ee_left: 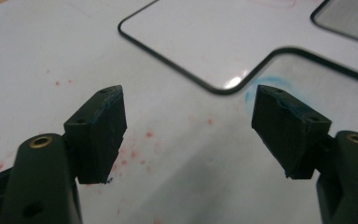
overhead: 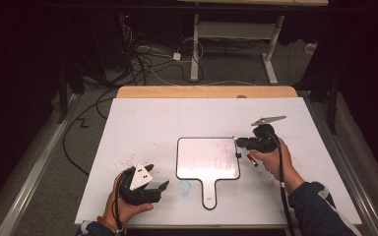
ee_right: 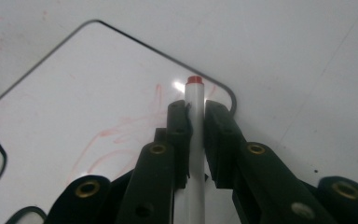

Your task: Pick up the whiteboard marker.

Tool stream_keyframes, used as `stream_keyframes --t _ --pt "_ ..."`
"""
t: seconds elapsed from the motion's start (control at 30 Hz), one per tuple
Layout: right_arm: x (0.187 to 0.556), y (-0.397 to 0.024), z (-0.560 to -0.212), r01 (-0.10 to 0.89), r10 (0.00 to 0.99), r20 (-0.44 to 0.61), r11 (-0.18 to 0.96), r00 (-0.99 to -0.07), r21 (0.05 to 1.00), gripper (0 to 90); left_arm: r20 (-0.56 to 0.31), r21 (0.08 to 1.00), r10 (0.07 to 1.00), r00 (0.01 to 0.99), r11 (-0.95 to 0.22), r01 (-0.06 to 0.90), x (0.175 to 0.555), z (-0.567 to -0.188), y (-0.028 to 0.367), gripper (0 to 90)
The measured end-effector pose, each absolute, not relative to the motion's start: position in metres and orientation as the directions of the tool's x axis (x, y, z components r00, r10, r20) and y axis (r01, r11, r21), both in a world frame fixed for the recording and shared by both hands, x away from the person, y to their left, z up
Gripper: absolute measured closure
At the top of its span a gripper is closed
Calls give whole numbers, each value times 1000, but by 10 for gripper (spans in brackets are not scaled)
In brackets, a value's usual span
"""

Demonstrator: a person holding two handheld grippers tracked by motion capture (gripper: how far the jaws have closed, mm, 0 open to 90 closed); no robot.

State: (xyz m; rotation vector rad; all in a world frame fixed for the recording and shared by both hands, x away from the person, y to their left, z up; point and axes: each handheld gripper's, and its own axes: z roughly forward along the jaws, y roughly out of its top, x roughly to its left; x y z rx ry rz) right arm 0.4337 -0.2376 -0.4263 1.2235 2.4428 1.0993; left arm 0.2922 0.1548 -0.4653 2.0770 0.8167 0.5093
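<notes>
A small handled whiteboard (overhead: 208, 160) with a black rim lies in the middle of the white table (overhead: 142, 123), faint red scribbles on it. My right gripper (overhead: 237, 142) hovers at the board's upper right corner, shut on a white marker (ee_right: 195, 135) with a red end (ee_right: 194, 80). The marker runs between the pads (ee_right: 179, 126) and sticks out over the board's corner (ee_right: 121, 84). My left gripper (overhead: 158, 178) rests at the front left of the table, open, nothing between its fingers (ee_left: 100, 130). The board's handle (ee_left: 307, 60) lies ahead of it.
Red specks (ee_left: 135, 149) and a blue smudge (overhead: 183, 187) mark the table near the left gripper. The table's wooden far edge (overhead: 206, 91) lies beyond; cables (overhead: 147, 59) and a desk frame (overhead: 236, 44) stand on the floor behind.
</notes>
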Motion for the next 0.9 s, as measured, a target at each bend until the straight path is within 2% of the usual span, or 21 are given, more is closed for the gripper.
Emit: stream_keyframes --t 0.13,0.27,0.53,0.77,0.83,0.9 --pt "418 -235 -406 541 733 120 370 -669 755 817 37 834 703 711 -414 365 303 -455 145 256" --pt "403 -230 -392 471 700 104 357 -707 807 817 5 857 662 750 -389 338 314 -442 123 257" --pt "379 -222 -383 377 668 67 331 -741 865 817 -8 878 551 835 -396 270 343 -423 53 271" --pt "363 -220 -386 326 660 54 298 -749 897 817 -43 875 492 870 -401 271 364 -428 -10 323" --pt "360 -222 -388 315 660 51 289 -749 904 817 -52 877 482 875 -397 271 365 -431 -21 379" --pt "358 -225 -389 311 669 48 280 -742 908 817 -58 883 480 875 -384 269 366 -432 -29 398"
